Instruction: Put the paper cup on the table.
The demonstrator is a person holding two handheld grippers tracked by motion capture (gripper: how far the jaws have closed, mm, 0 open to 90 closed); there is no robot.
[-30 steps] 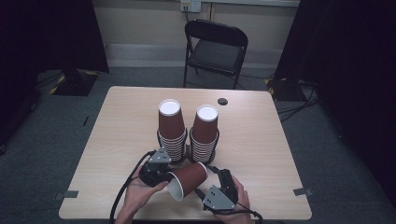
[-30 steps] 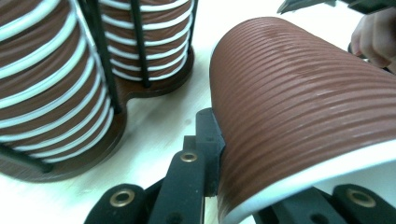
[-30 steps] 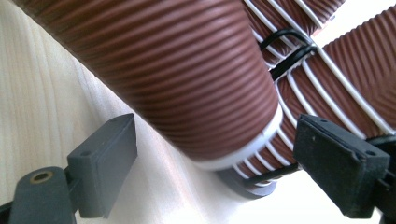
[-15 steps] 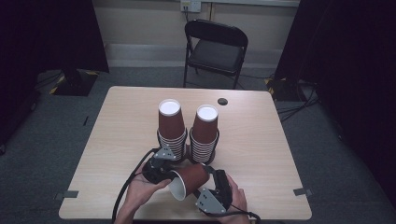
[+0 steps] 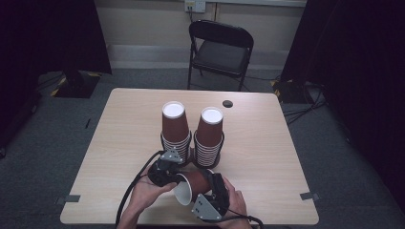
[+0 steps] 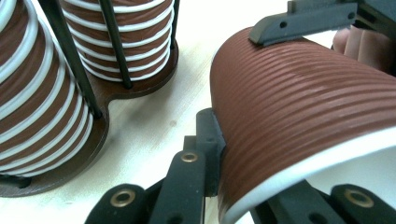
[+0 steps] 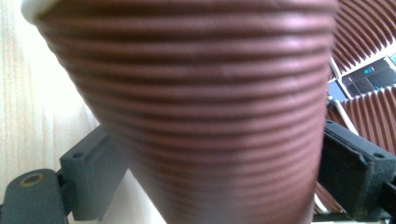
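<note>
Your cup (image 5: 193, 185) lies on its side near the table's (image 5: 267, 143) near edge, between your two grippers: brown paper, finely ribbed wall, white rolled rim, white inside, a tapered cone with its mouth turned toward you and to the left. Your left gripper (image 5: 167, 174) has it at the rim end; in the left gripper view one black jaw presses the ribbed wall just under the rim and the other sits below the rim's edge, so it pinches the cup (image 6: 303, 112). Your right gripper (image 5: 214, 191) takes the narrower body; in the right gripper view its two dark blocky jaws stand against either side of the blurred ribbed wall (image 7: 205, 107), clamped on it. Just behind stand two stacks (image 5: 191, 136) of the same cups, upside down, white rims banding them, in a dark brown holder (image 6: 100, 133) with thin black upright rods. The table is pale wood-grain laminate.
</note>
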